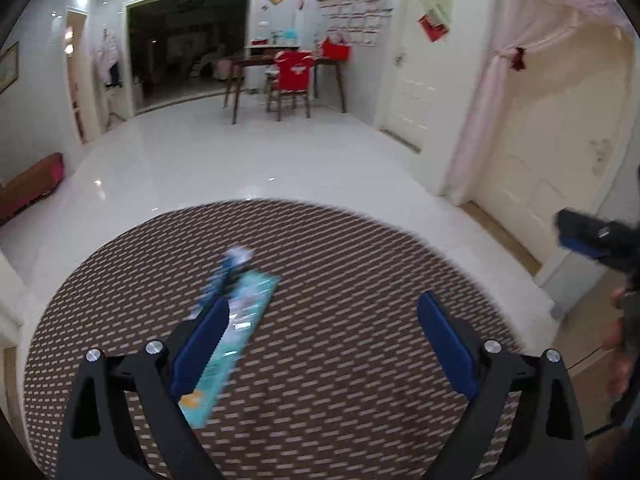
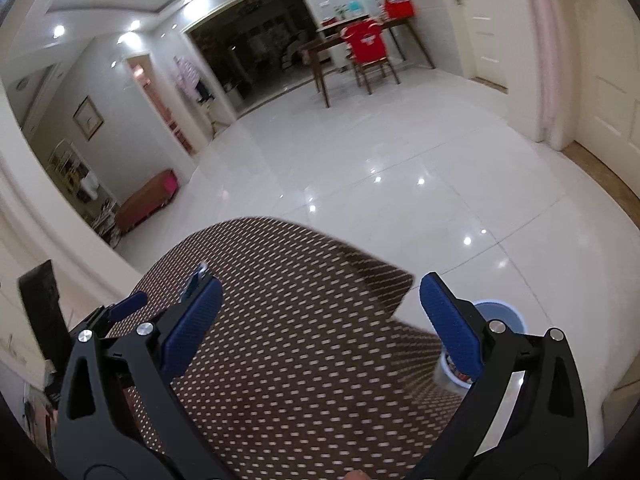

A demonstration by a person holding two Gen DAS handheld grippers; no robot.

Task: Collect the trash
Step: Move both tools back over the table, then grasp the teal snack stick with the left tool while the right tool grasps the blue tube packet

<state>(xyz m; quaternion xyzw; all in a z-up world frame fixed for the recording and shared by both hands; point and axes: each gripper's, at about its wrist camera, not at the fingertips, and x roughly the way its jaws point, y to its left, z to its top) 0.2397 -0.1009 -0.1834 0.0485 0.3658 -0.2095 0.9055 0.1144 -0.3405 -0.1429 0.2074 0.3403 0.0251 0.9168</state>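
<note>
Two open grippers above a round table with wrappers, a bin on the floor.

The left gripper (image 1: pixel 322 312) is released, its jaws wide apart over the brown woven tablecloth (image 1: pixel 340 264). A flat teal wrapper (image 1: pixel 244 312) lies under its left finger, with a crumpled blue-and-white wrapper (image 1: pixel 228 272) just ahead of that finger, touching the teal one. The right gripper (image 2: pixel 320 300) is also released, holding nothing; a pale blue bin (image 2: pixel 500 314) stands on the floor behind its right finger.

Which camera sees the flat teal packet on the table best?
The left wrist view: the flat teal paper packet lies lengthwise on the round brown woven table, blurred, partly behind one jaw. The right wrist view doesn't clearly show it.
</note>
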